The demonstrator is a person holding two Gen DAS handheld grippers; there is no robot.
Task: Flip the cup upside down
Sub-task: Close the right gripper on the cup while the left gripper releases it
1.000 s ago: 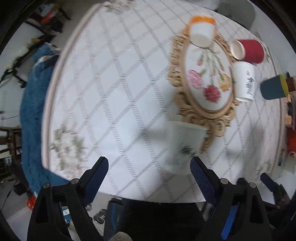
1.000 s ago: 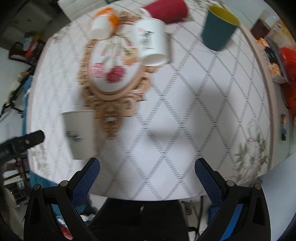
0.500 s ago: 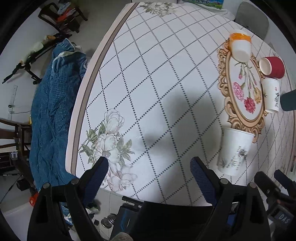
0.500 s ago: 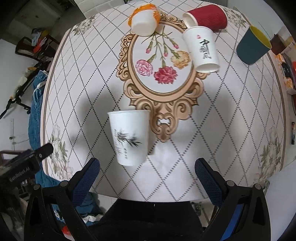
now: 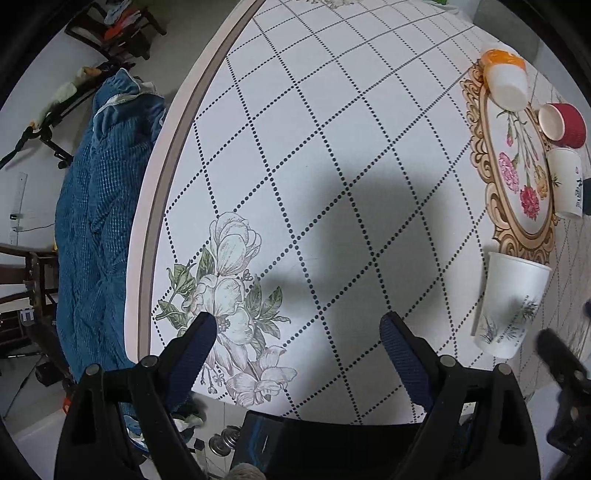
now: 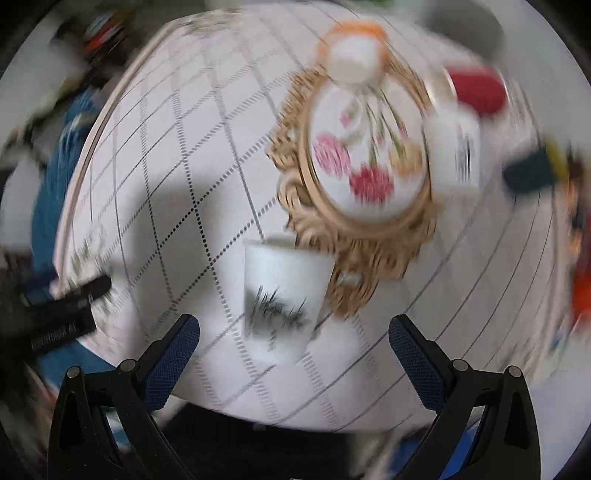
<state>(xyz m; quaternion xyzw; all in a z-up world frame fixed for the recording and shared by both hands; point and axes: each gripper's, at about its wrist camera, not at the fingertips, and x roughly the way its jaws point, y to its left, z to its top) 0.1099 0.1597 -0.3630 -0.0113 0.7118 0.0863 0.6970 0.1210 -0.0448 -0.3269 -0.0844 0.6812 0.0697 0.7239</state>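
Item: white paper cup (image 6: 282,295), upright near the surface's (image 5: 332,147) front edge; likely light, thin-walled, easily crushed. Take it mid-wall, gently. Your right claw (image 6: 293,363) and left claw (image 5: 299,354) both gape wide, empty.

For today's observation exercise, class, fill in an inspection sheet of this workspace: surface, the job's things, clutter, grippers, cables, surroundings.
Surface: round table with a diamond-grid cloth, flower prints and an ornate oval motif.
Job's things: white cup with plant print standing upright near the table's edge, below the motif.
Clutter: orange-rimmed cup, red cup and a white cup with lettering around the motif; a dark teal cup, blurred.
Grippers: left gripper open, empty, over the flower print; right gripper open, empty, facing the plant-print cup.
Cables: nothing seen.
Surroundings: blue blanket beside the table; dark wooden chair beyond.
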